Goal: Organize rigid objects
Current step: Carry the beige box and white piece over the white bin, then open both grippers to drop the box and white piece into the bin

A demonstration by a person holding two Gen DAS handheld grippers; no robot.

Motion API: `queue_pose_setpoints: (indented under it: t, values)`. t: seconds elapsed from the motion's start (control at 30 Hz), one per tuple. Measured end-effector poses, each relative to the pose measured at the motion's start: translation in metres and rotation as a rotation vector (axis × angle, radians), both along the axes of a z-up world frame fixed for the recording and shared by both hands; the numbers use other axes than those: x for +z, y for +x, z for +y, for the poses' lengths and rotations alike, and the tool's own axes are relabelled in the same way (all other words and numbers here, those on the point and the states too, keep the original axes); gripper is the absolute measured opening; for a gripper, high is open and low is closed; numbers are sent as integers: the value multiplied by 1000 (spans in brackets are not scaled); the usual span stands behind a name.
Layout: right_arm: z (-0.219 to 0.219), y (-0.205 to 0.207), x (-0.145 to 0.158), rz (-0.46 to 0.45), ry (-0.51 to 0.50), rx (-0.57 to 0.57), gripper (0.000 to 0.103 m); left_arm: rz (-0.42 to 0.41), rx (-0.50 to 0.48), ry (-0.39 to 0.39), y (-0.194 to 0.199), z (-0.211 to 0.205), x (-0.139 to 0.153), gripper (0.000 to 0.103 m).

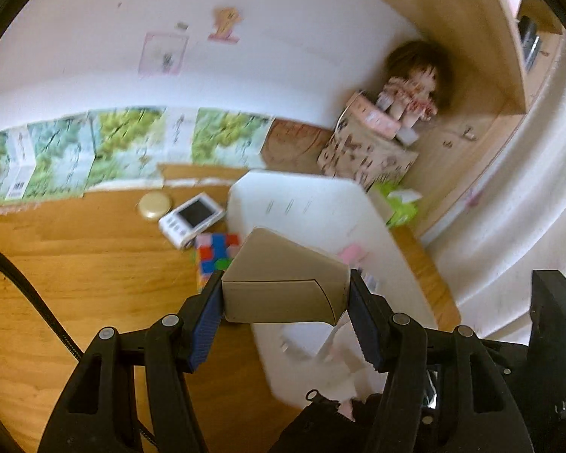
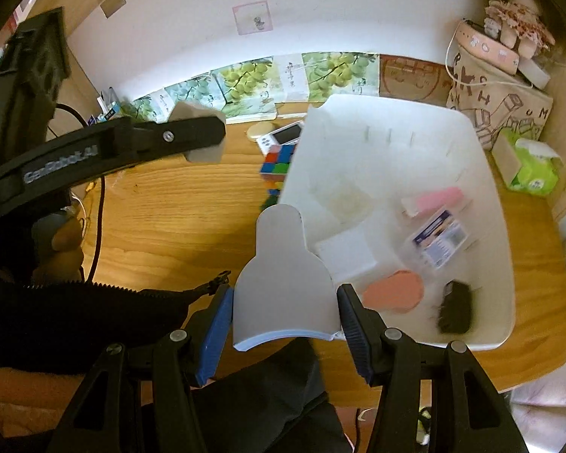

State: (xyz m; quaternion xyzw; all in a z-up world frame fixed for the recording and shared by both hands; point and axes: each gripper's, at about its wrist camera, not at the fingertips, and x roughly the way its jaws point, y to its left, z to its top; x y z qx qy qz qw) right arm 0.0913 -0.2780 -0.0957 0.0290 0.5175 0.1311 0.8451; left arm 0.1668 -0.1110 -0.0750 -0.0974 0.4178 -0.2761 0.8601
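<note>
Left wrist view first, read from left to right: a round cream-coloured lid-like disc (image 1: pixel 155 205) lies on the wooden desk (image 1: pixel 75 264), then a small white device with a dark screen (image 1: pixel 191 220), then a multicoloured puzzle cube (image 1: pixel 217 255). My left claw (image 1: pixel 286 296) is clenched on a beige box-shaped block (image 1: pixel 283 283), both blue pads pressed flat against its sides, and I hold it lifted over the near edge of the white plastic bin (image 1: pixel 302 204). Beyond the bin's far right corner sit a printed cloth bag (image 1: pixel 366 154) and a doll in a floral dress (image 1: pixel 411 90).

From the right wrist, going the same way: my left claw shows side-on at the upper left, the beige block poking out past its black finger. The cube lies against the bin's left wall. My right claw (image 2: pixel 285 324) grasps a flat grey bottle-shaped piece (image 2: pixel 285 279) at its wide lower end, above the desk and overlapping the bin's left near corner. Inside the bin lie a white flat box (image 2: pixel 345 253), a salmon oval piece (image 2: pixel 394 290), a pink bar (image 2: pixel 434 200), a clear packet with a blue label (image 2: pixel 439 239) and a black furry-looking object (image 2: pixel 456 311). A green tissue pack (image 2: pixel 534 168) rests on the desk at the far right.
</note>
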Motion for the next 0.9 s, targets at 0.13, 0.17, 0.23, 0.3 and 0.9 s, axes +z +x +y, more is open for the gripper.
queue_pose_setpoints:
  t: [0.13,0.17,0.23,0.3,0.9]
  values:
    - [-19,8,-1,0,-24,59,56,-41,22,-25,-2,-19,2,66]
    - [-23,10,-2,1,-28,68,56,-47,27,-30,-3,-23,2,66]
    - [-33,14,-2,4,-40,94,55,-56,42,-38,-5,-32,2,66]
    - [-40,17,-4,13,-48,111,55,-60,56,-46,-8,-39,0,66]
    - [-85,28,-14,25,-67,172,63,-120,115,-20,-12,-87,5,76]
